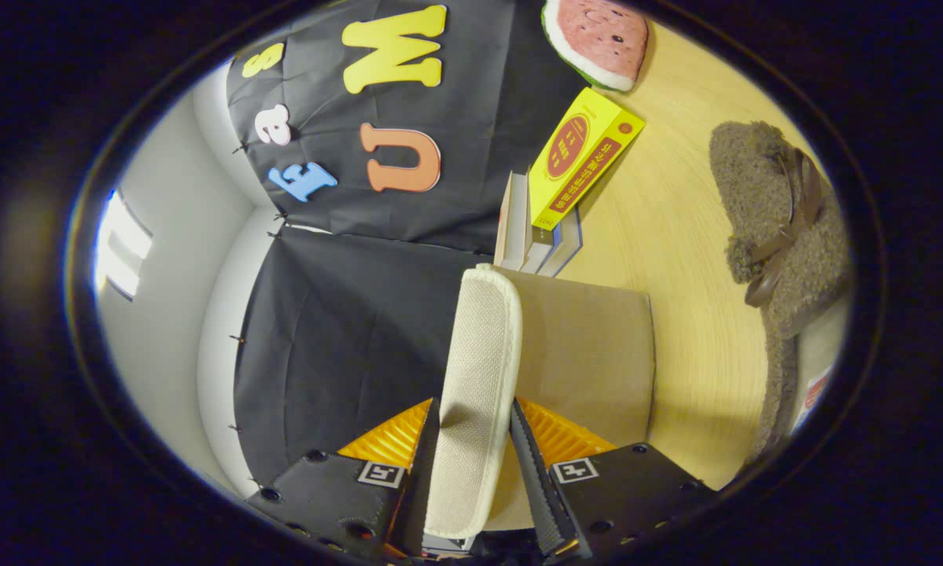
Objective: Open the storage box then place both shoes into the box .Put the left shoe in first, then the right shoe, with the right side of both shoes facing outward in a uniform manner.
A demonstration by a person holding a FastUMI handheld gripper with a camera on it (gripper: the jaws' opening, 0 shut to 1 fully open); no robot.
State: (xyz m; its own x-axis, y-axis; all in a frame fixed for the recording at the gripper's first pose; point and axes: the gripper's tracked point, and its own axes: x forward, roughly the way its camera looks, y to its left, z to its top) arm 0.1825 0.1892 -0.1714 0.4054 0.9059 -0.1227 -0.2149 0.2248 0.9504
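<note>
My gripper [475,448] clamps the cream woven lid [475,377] of the tan storage box [589,354]; beyond, a fuzzy grey-brown shoe [786,228], perhaps dark-strapped, on pale wood table [675,236].

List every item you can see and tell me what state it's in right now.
Tool: shut on the storage box lid, both fingers pressing its edge.
Storage box lid: gripped, lifted edge-on away from the box.
Storage box: its tan fabric side shows beside the lid.
Brown fuzzy shoe: lying on the wooden table, outside the box.
Yellow box: closed, leaning on the books.
Watermelon plush: resting on the table.
</note>
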